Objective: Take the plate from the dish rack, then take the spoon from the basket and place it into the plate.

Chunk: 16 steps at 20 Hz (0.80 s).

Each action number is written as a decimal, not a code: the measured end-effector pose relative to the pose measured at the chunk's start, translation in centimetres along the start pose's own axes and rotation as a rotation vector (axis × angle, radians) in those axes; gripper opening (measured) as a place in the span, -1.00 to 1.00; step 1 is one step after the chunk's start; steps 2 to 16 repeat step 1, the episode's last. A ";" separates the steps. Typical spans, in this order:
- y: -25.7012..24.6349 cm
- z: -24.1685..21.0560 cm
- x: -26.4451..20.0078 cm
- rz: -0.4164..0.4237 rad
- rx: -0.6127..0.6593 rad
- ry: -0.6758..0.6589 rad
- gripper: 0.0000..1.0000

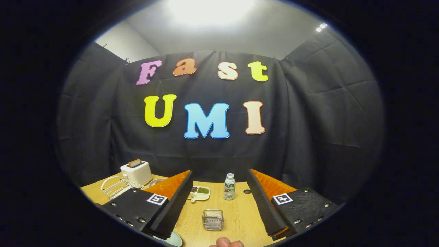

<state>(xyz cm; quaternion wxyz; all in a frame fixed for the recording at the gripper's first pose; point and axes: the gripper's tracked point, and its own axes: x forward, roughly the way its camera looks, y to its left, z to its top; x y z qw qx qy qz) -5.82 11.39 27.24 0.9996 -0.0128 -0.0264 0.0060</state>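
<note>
The gripper (219,206) hangs with fingers wide apart above a wooden surface (240,212). Between them sits the wire basket (212,219); a bottle (229,186) and snack tray (199,193) stand beyond. The dish rack (116,187) and toaster (136,171) sit beside the black cloth wall (308,137).

A white wire dish rack (116,187) sits on the pale wooden tabletop beyond the gripper's left finger, just in front of a white toaster; whether anything stands in it cannot be told. A small square basket of silvery wire mesh (212,219) rests upright on the table between the two fingers, its contents too small to make out. A pale, light-green round plate (174,239) lies flat on the table close under the left finger, only a sliver of its rim showing.
</note>
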 end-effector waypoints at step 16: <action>-0.1 -0.2 0.2 0.009 0.003 0.002 0.93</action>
